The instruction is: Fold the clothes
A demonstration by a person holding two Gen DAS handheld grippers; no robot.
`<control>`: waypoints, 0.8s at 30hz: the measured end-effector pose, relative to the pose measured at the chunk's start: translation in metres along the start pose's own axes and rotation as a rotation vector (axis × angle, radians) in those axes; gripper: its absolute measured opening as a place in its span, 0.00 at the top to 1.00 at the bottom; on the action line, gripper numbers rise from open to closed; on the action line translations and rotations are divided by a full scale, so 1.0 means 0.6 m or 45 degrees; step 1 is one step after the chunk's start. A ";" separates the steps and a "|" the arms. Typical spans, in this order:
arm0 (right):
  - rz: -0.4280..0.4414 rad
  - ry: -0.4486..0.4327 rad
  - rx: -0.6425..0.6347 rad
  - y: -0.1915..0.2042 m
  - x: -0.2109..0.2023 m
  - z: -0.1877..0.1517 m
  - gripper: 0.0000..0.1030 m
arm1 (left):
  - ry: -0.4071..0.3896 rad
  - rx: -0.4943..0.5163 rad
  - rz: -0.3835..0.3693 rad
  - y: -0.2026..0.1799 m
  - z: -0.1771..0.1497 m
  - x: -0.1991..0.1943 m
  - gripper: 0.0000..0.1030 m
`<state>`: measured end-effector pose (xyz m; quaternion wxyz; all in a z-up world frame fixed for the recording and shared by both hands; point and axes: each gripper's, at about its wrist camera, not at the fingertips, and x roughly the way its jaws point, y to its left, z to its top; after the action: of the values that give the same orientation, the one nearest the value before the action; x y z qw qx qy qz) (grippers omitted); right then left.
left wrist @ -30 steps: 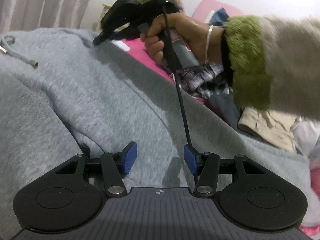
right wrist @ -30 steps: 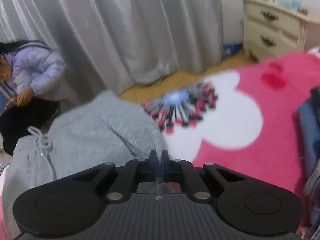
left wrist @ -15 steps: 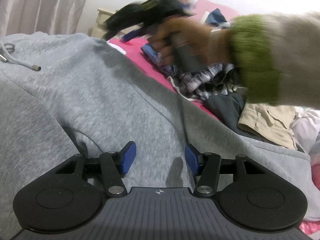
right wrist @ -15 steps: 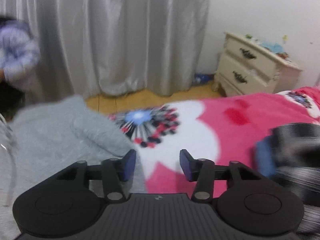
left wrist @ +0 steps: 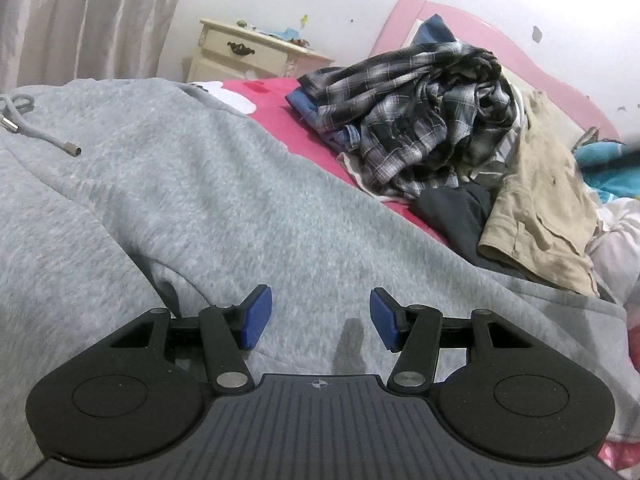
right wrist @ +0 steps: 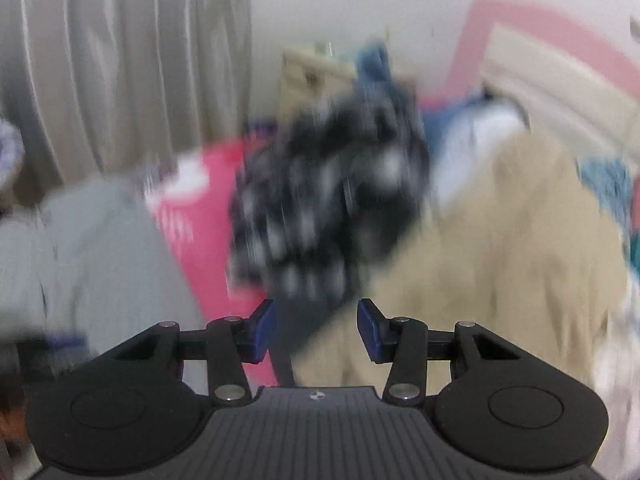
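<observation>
A grey hooded sweatshirt [left wrist: 224, 200] lay spread over the pink bed [left wrist: 276, 96], its drawstring [left wrist: 40, 136] at far left. The left gripper [left wrist: 320, 318] hovered just above it, jaws apart and empty. To the right sat a heap: plaid shirt [left wrist: 424, 120], then khaki shirt [left wrist: 548, 208]. The right gripper [right wrist: 316, 326] faced that heap in a blurred view, jaws apart, holding nothing.

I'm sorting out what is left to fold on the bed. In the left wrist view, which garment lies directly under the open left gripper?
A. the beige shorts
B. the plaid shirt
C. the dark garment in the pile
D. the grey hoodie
D: the left gripper is open over the grey hoodie, while the plaid shirt and beige shorts lie in a pile farther back on the right.
</observation>
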<state>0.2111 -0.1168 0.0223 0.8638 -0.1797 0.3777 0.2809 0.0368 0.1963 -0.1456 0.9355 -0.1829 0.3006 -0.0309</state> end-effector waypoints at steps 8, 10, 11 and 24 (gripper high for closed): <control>0.049 0.203 -0.314 0.072 0.182 -0.086 0.55 | -0.015 0.123 0.072 -0.022 -0.019 0.002 0.47; 0.074 0.261 -0.393 0.082 0.216 -0.095 0.55 | -0.019 0.148 0.080 -0.025 -0.023 0.005 0.46; 0.088 0.287 -0.428 0.084 0.226 -0.096 0.55 | -0.023 0.159 0.082 -0.026 -0.024 0.007 0.45; 0.038 0.321 -0.550 0.117 0.226 -0.114 0.96 | -0.037 0.180 0.069 -0.028 -0.027 0.013 0.42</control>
<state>0.2050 -0.0507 -0.1312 0.7471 -0.3881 0.4164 0.3433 0.0351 0.1740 -0.1558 0.9509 -0.1087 0.2889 -0.0240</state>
